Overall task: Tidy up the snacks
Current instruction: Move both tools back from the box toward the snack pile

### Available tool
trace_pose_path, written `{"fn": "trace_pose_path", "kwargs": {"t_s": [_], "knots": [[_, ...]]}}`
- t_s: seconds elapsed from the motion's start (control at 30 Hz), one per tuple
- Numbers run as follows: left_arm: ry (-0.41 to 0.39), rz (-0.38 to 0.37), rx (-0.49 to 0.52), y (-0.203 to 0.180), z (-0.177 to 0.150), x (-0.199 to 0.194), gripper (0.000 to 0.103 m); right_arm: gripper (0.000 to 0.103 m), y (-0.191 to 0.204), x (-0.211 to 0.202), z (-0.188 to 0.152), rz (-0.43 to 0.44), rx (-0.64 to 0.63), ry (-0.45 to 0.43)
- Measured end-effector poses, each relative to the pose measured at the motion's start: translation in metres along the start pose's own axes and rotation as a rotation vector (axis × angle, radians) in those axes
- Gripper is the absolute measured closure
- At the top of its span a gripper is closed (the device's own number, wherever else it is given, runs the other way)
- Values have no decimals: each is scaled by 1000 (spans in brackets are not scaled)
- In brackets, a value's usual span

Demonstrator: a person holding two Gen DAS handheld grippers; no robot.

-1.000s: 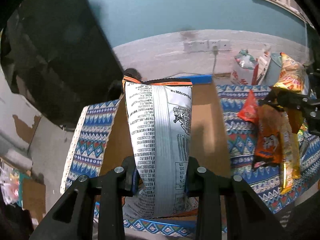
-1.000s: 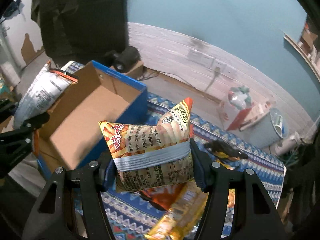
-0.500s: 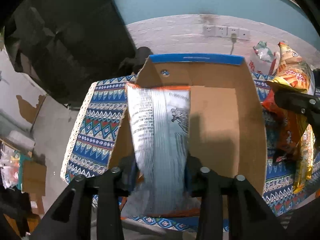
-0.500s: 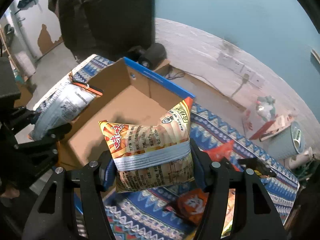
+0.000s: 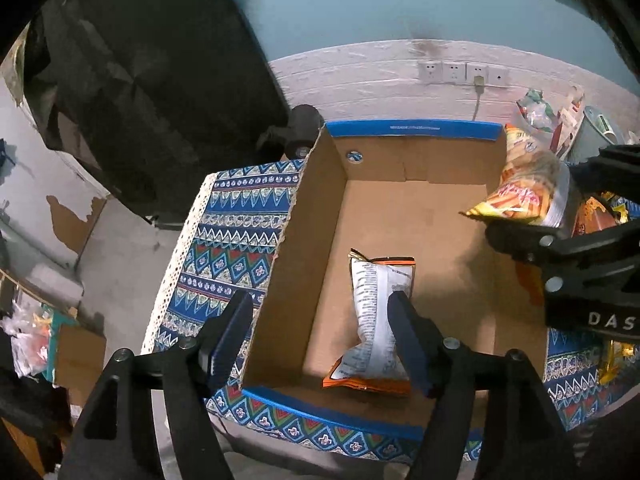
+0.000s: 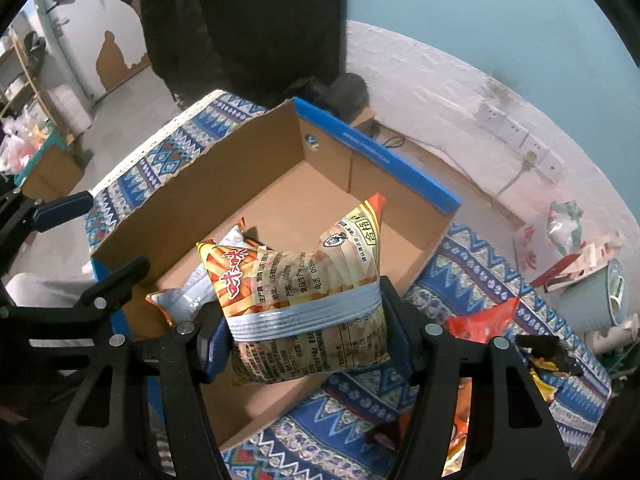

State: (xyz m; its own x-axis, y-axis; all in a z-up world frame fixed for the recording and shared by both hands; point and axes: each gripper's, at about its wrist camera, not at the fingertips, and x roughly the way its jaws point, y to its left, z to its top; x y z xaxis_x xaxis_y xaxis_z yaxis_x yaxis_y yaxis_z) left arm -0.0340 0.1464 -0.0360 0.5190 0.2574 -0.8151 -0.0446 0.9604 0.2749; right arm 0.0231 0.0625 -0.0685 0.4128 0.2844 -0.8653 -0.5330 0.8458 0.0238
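Observation:
A silver snack bag (image 5: 374, 320) with orange ends lies on the floor of the open cardboard box (image 5: 416, 216), near its front wall. My left gripper (image 5: 320, 312) is open above the box's front left corner, empty. My right gripper (image 6: 304, 320) is shut on a yellow-orange snack bag (image 6: 304, 292) and holds it above the box's right side; that bag also shows in the left wrist view (image 5: 524, 184). The silver bag shows behind it in the right wrist view (image 6: 196, 284). The box (image 6: 280, 196) has blue rims.
The box stands on a blue patterned cloth (image 5: 236, 232). Several more snack packets (image 6: 500, 324) lie on the cloth right of the box. A grey bin (image 6: 596, 300) and bags stand by the white wall. A dark-clothed figure (image 6: 248, 20) stands behind the table.
My left gripper opened and the silver bag dropped onto the box floor. My right gripper carried the yellow-orange bag left, over the box.

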Motion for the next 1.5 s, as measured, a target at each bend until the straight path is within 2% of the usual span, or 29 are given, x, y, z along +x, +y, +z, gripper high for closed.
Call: {"fn": "trace_pose_path", "kwargs": {"t_s": [0.27,0.8,1.5], "knots": [[-5,-9,-15,3,0,-2,32,19,7,-1,-3,-16,-25,-13],[-21,-68,37,-34,7,-13,32,17,-37,-34,-31,-98,72,-20],[-7,-214,137,-116,19,-35,31,15,-117,-79,-117,-230,212,31]]}}
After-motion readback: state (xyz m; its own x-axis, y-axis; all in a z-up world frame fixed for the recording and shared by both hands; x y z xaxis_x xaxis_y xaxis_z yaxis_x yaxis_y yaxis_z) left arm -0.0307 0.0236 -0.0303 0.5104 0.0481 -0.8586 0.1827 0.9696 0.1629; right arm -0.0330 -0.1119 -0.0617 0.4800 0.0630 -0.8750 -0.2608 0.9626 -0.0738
